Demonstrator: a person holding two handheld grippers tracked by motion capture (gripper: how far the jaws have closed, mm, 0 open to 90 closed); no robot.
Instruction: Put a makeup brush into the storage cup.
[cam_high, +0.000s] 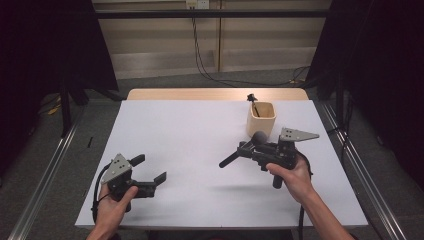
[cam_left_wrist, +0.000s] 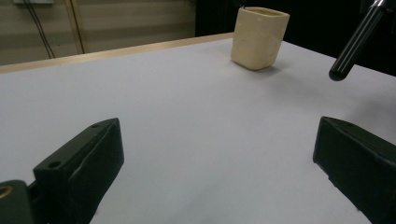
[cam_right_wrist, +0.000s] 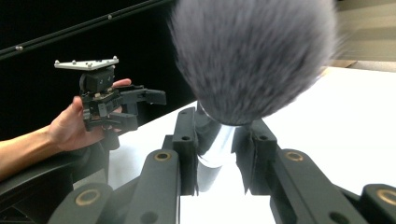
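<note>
White table (cam_high: 190, 140), grey floor (cam_high: 50, 150), black curtains (cam_high: 45, 45).

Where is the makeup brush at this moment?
In the high view the makeup brush is right of centre, clamped in the right hand-held gripper, just before the beige cup.

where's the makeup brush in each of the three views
High view: the makeup brush lies level right of centre in the right tool, bristles toward the cup.
Left gripper view: its dark handle end slants in at the top right.
Right gripper view: grey bristles at top centre, shiny neck clamped below.
Shared landmark: the cup, at the far right of the table in the high view and at top centre-right in the left gripper view.
</note>
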